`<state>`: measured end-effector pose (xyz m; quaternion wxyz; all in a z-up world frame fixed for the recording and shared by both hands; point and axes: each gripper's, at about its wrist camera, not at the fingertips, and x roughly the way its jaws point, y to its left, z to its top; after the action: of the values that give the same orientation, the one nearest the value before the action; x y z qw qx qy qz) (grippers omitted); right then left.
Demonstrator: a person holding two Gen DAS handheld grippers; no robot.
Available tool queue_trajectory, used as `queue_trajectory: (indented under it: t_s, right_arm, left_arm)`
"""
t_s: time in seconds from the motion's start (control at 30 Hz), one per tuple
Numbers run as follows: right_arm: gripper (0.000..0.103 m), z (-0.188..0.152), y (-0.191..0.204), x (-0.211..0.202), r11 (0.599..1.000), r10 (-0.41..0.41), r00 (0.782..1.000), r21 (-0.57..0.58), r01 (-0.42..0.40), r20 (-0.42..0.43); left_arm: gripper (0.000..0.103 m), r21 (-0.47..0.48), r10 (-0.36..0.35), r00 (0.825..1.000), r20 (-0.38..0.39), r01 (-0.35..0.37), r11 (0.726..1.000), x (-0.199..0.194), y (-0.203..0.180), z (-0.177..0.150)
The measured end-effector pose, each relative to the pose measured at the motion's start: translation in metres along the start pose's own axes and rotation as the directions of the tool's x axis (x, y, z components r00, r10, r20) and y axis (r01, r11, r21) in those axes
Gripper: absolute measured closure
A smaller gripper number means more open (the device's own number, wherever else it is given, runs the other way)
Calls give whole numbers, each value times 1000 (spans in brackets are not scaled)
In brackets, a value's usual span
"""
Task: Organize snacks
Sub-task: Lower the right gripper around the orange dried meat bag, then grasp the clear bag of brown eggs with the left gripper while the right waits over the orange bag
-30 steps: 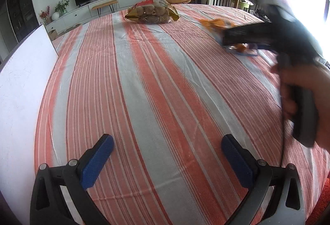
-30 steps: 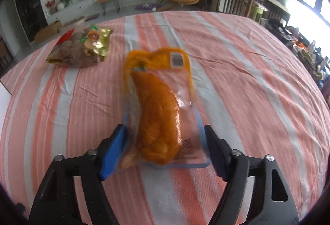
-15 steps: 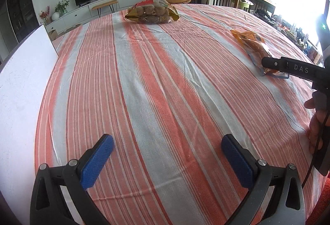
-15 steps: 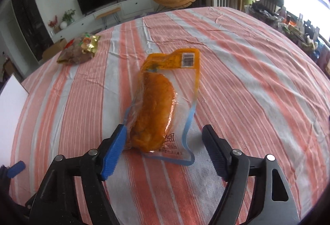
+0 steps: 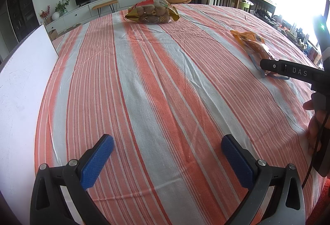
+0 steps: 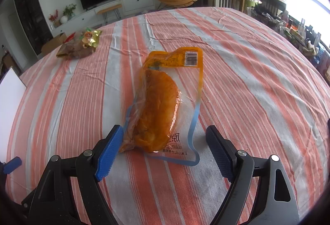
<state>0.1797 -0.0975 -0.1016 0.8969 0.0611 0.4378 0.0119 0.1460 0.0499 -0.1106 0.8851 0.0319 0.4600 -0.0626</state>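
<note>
An orange vacuum-packed snack pouch (image 6: 163, 101) lies flat on the striped tablecloth. My right gripper (image 6: 163, 146) is open, its blue pads on either side of the pouch's near end, not closed on it. The pouch also shows in the left wrist view (image 5: 252, 43) at the right, partly behind the right gripper's body (image 5: 292, 72). A clear bag of brown round snacks (image 5: 151, 11) sits at the far side of the table; it also shows in the right wrist view (image 6: 79, 45). My left gripper (image 5: 167, 155) is open and empty over bare cloth.
A white board (image 5: 18, 89) stands along the table's left edge, also seen in the right wrist view (image 6: 10, 89). The striped tablecloth (image 5: 165, 84) covers the whole table. Chairs and cluttered shelves stand beyond the far right edge.
My right gripper has pulled back and turned slightly, so the pouch lies further forward between the open pads. The left gripper has not moved.
</note>
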Motion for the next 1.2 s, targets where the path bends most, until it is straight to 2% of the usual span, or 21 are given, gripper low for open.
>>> queue_trajectory:
  t_s: [0.07, 0.13, 0.23, 0.33, 0.4, 0.5, 0.53, 0.57, 0.6, 0.63, 0.67, 0.7, 0.77, 0.8, 0.83, 0.93, 1.0, 1.03, 1.07, 1.13, 1.2]
  right_arm:
    - [19, 0, -1, 0, 1000, 2, 1000, 1, -2, 1]
    - [19, 0, -1, 0, 1000, 3, 1000, 2, -3, 1]
    - [19, 0, -1, 0, 1000, 3, 1000, 2, -3, 1]
    - [19, 0, -1, 0, 1000, 3, 1000, 1, -3, 1]
    - [19, 0, -1, 0, 1000, 6, 1000, 3, -6, 2]
    - [19, 0, -2, -1, 1000, 12, 1000, 7, -12, 3]
    - [19, 0, -3, -1, 1000, 15, 1000, 8, -15, 4]
    - [19, 0, -3, -1, 1000, 16, 1000, 9, -16, 4]
    - [19, 0, -3, -1, 1000, 18, 1000, 10, -18, 5]
    - [19, 0, -3, -1, 1000, 17, 1000, 9, -17, 4]
    - [19, 0, -3, -1, 1000, 18, 1000, 10, -19, 5]
    - [19, 1, -3, -1, 1000, 20, 1000, 12, -21, 5]
    - [19, 0, -4, -2, 1000, 25, 1000, 14, -25, 6]
    - [19, 0, -5, -2, 1000, 26, 1000, 14, -26, 7]
    - [19, 0, -5, -2, 1000, 25, 1000, 14, -25, 7]
    - [19, 0, -5, -2, 1000, 25, 1000, 13, -25, 7]
    - [18, 0, -5, -2, 1000, 26, 1000, 13, -27, 6]
    - [17, 0, -4, -1, 1000, 28, 1000, 13, -28, 6]
    - [17, 0, -4, -1, 1000, 29, 1000, 12, -29, 6]
    - [17, 0, -4, -1, 1000, 28, 1000, 12, -28, 5]
    - [17, 0, -5, -1, 1000, 29, 1000, 12, -29, 6]
  left_arm:
    - [0, -15, -2, 999, -52, 2, 1000, 3, 2, 7]
    - [1, -92, -45, 996, -83, 38, 995, 0, 10, 23]
    - [1, -199, -121, 993, -2, 118, 973, -17, 26, 56]
    - [0, -222, -150, 988, 46, 156, 963, -20, 37, 95]
    - [0, -177, -149, 988, 43, 154, 972, -10, 41, 127]
    - [1, -48, -76, 995, 61, 79, 996, 7, 43, 171]
    - [1, 22, -88, 993, 78, 86, 996, 13, 41, 185]
    - [0, 120, -116, 991, 62, 108, 987, 21, 35, 198]
    - [0, 232, -121, 993, 6, 117, 966, 32, 28, 208]
    - [0, 351, -96, 994, -54, 109, 930, 44, 19, 215]
    - [1, 491, -34, 996, -79, 68, 869, 55, 8, 220]
    - [1, 588, 22, 998, -58, 17, 808, 62, 1, 221]
    - [1, 687, 75, 996, -40, -27, 726, 77, -5, 226]
    - [1, 712, 90, 995, -50, -27, 701, 86, -6, 231]
    - [1, 721, 93, 994, -59, -22, 693, 93, -6, 235]
    - [2, 721, 127, 991, -38, -61, 690, 119, -1, 256]
    - [2, 689, 139, 990, -36, -76, 721, 133, 4, 267]
    - [2, 665, 120, 991, -58, -51, 745, 141, 5, 271]
    - [2, 656, 109, 992, -64, -41, 754, 148, 4, 271]
    - [2, 662, 92, 993, -79, -16, 749, 158, -1, 267]
    - [14, 654, 66, 989, -133, 38, 755, 165, -5, 262]
